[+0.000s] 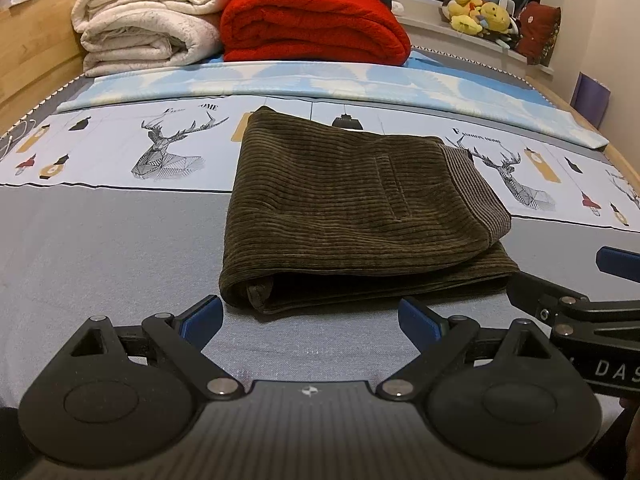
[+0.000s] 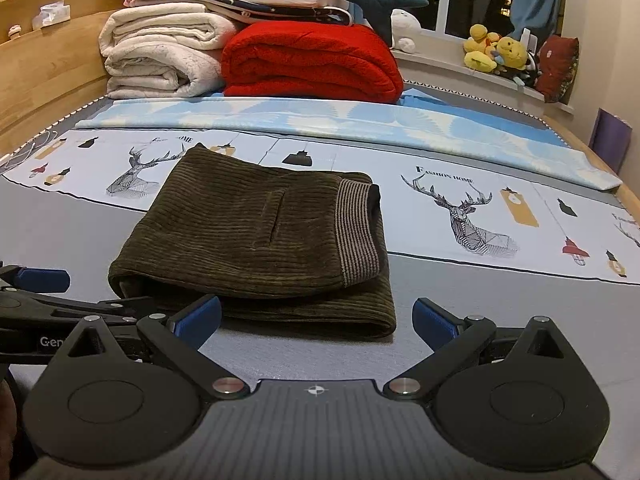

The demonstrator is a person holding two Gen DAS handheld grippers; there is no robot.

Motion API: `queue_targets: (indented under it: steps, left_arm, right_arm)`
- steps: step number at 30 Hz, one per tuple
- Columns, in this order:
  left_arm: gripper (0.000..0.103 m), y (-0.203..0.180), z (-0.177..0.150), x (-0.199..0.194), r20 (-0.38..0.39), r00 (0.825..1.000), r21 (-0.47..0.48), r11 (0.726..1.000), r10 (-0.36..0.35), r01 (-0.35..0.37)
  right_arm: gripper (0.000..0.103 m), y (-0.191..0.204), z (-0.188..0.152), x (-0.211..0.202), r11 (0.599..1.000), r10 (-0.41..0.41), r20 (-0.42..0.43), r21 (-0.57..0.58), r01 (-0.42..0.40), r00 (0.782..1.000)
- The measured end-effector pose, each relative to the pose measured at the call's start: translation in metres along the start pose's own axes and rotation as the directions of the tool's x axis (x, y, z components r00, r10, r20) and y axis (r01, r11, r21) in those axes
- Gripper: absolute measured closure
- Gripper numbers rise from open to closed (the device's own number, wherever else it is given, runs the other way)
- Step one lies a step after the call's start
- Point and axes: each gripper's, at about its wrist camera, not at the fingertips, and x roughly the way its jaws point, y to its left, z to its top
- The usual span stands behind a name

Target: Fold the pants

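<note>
Dark olive corduroy pants (image 1: 352, 216) lie folded in a compact rectangle on the bed, striped waistband on the right side; they also show in the right wrist view (image 2: 256, 236). My left gripper (image 1: 310, 318) is open and empty, just in front of the pants' near edge. My right gripper (image 2: 316, 318) is open and empty, also just short of the near edge. The right gripper shows at the right edge of the left wrist view (image 1: 568, 280); the left gripper shows at the left edge of the right wrist view (image 2: 40, 292).
The bed (image 1: 100, 248) has a grey and deer-print sheet. A folded light blue blanket (image 1: 320, 80) lies across behind the pants. Folded cream blankets (image 1: 148, 20) and a red blanket (image 1: 316, 24) are stacked at the head. Plush toys (image 2: 496, 52) sit on the windowsill.
</note>
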Motion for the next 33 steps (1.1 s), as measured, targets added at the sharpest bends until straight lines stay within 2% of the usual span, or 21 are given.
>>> queue_targets:
  steps: [33]
  left_arm:
    - [0.007, 0.0001, 0.0, 0.0002, 0.0, 1.0, 0.0, 1.0, 0.0, 0.0]
  right_arm:
    - [0.002, 0.0022, -0.0008, 0.0011, 1.0, 0.004, -0.008, 0.011, -0.004, 1.0]
